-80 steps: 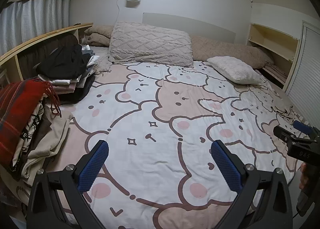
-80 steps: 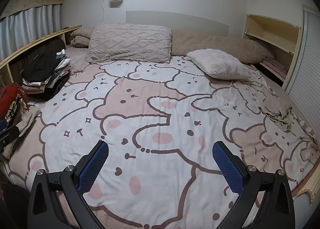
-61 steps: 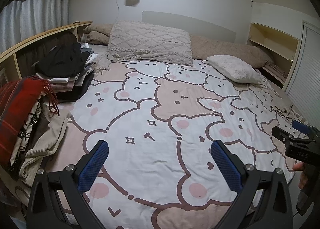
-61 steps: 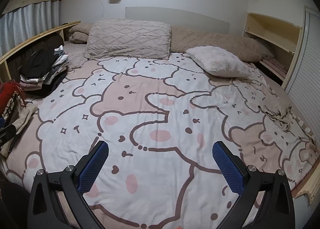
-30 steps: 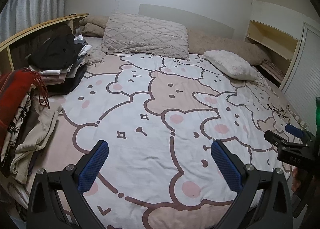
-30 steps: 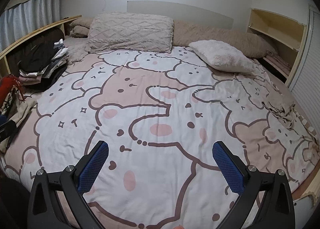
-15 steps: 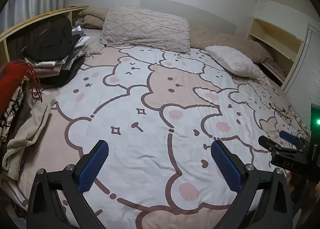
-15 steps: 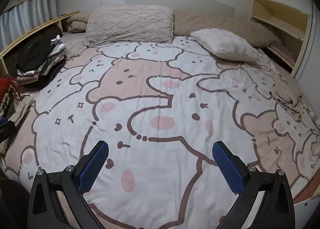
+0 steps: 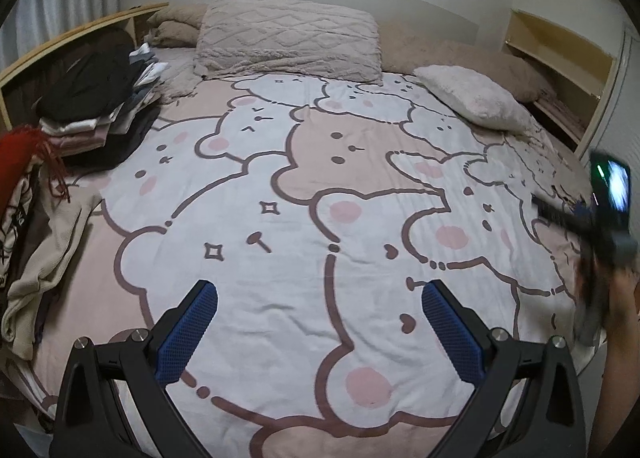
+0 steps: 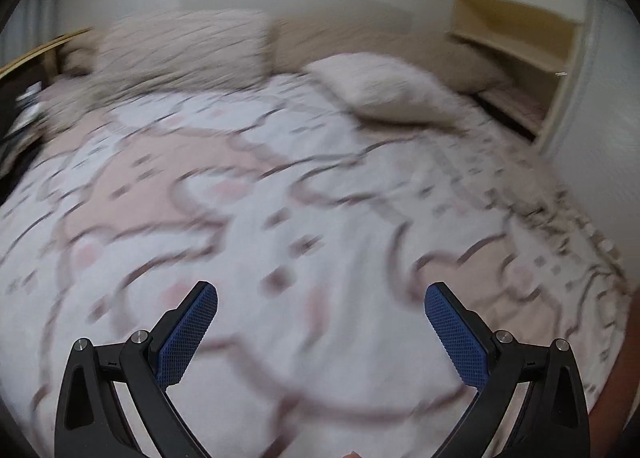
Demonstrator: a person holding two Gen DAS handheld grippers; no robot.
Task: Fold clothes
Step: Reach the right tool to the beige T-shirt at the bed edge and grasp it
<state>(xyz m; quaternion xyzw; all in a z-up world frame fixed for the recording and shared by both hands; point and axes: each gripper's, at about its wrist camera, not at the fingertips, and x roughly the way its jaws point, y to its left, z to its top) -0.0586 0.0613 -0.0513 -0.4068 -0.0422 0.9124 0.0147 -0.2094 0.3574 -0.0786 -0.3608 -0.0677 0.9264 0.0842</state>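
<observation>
Hovering over the bedspread (image 9: pixel 320 217), both tools carry nothing. L gripper (image 9: pixel 320 322): jaws spread wide, blue pads (image 9: pixel 188 332) well apart, only printed cover showing between them. R gripper (image 10: pixel 321 324): same, jaws wide, nothing held. The R wrist view is motion-blurred, so fine detail there can't be read.

Clothes all sit at the L edge of the bed, none on the open middle. Nearest is the loose heap (image 9: pixel 36 254): beige knit draped over darker pieces, a red fringed item (image 9: pixel 28 153) on top toward the far end. Further up the same edge, the stacked pile (image 9: pixel 92 113) looks already folded, with a dark garment on top.

Key relation: the heap lies L of the L gripper, near its L finger but not touching, w/ its long axis running roughly along the bed edge, i.e. about parallel to the way the tool points. The L hand is clearly nearer. The R gripper shows in the L wrist view far out at the R side (image 9: pixel 576 217), across the whole bedspread from the clothes.

Judgement: task barely begun. The next move calls for swinging the L gripper L to pinch the beige knit's near edge, then dragging it onto the open cover. The pillows (image 9: pixel 288 37) at the head are well clear.
</observation>
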